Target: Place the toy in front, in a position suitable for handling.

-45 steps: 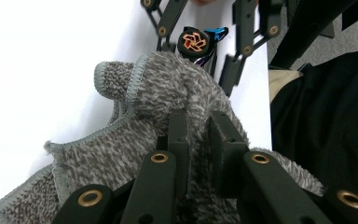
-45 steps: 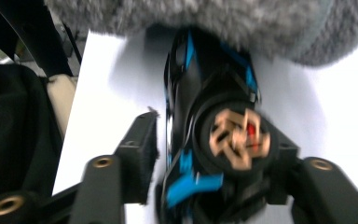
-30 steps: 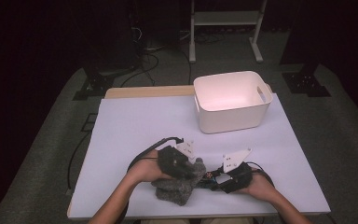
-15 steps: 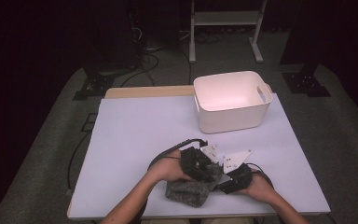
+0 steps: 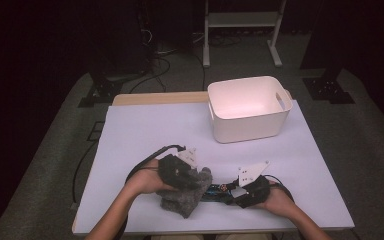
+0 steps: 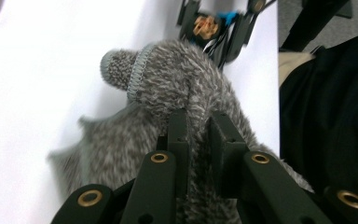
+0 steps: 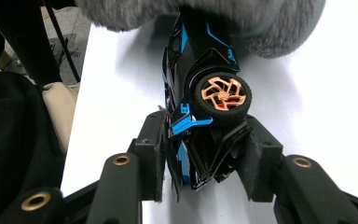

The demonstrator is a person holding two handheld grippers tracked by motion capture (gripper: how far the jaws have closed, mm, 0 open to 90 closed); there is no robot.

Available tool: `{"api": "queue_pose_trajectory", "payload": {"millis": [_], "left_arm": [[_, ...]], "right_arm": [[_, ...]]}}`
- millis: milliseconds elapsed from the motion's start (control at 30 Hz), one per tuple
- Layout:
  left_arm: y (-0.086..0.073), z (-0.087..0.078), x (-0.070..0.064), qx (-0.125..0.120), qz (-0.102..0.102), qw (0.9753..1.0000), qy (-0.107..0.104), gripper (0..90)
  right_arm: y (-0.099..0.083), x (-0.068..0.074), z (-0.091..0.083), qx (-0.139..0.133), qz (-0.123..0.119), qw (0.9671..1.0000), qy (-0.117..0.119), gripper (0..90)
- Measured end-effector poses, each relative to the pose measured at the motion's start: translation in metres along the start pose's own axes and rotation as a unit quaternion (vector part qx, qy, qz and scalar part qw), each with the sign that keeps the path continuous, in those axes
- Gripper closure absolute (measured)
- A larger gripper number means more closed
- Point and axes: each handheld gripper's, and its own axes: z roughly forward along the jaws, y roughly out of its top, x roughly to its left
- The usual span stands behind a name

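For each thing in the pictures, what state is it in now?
Grey fuzzy sock: pinched by the left gripper, partly lying on the table.
Toy car: tipped on its side, clamped by the right gripper, front end under the sock.
White bin: upright, empty.

The white bin blocks the far right — the table to its left lies open.

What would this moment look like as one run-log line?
left tool: shut on grey sock | right tool: shut on toy car | sock over car's far end | white tub: apart
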Motion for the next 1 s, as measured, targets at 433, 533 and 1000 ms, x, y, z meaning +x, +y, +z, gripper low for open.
{"api": "queue_pose_trajectory", "payload": {"millis": [433,533,1000], "left_arm": [[-0.024,-0.012,0.007,-0.004,-0.031,0.9995,0.012,80.3],[-0.019,-0.008,0.005,-0.004,-0.026,0.9996,0.006,80.3],[0.042,0.034,-0.008,0.008,0.044,0.9986,-0.028,80.3]], "right_arm": [[0.001,0.000,0.000,0.002,-0.003,1.0000,-0.001,56.2],[0.000,0.000,0.000,0.002,-0.002,1.0000,0.000,56.1],[0.000,0.001,0.002,0.000,0.000,1.0000,-0.002,55.9]]}}
